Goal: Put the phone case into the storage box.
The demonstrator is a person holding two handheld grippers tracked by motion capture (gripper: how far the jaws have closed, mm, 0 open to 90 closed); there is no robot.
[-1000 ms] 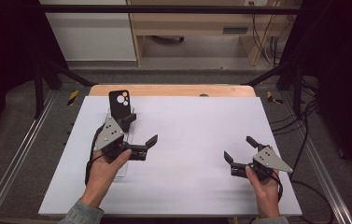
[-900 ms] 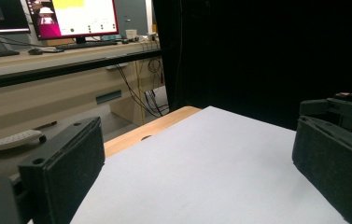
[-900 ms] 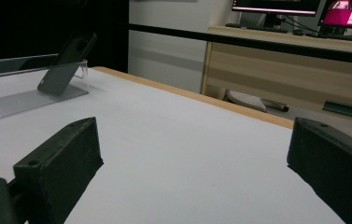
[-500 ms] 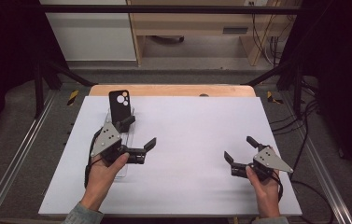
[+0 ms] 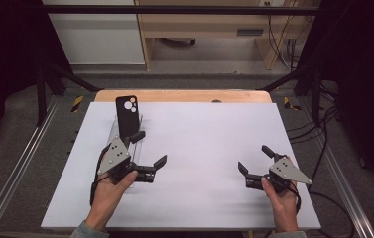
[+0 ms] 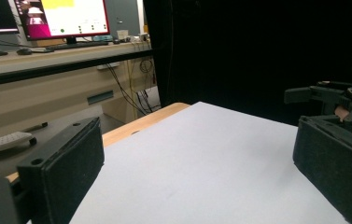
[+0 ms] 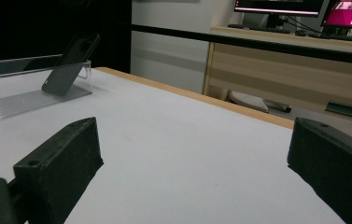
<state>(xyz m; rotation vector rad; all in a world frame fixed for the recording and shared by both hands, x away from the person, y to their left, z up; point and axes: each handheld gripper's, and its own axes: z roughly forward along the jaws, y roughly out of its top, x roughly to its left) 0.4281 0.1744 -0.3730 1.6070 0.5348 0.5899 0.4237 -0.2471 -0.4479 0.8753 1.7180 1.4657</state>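
Observation:
A black phone (image 5: 126, 116) leans upright in a clear acrylic stand (image 5: 137, 124) at the far left of the white mat (image 5: 204, 134). My left gripper (image 5: 149, 148) is open and empty, held just in front of the stand, with one finger close to its near end. My right gripper (image 5: 254, 158) is open and empty over the mat's near right part. From the right gripper view (image 7: 192, 168), the phone (image 7: 71, 60) and stand (image 7: 29, 100) sit far off to the left. In the left gripper view (image 6: 197, 172), the right gripper (image 6: 332, 98) appears at the right edge.
The mat lies on a wooden table whose far edge (image 5: 184, 95) shows past it. Metal rails (image 5: 21, 168) run along both sides. Cables (image 5: 323, 129) hang at the right. A desk with monitors (image 7: 299, 7) stands beyond the table.
My left gripper has drifted a little toward the person, away from the phone. The right gripper has stayed where it was.

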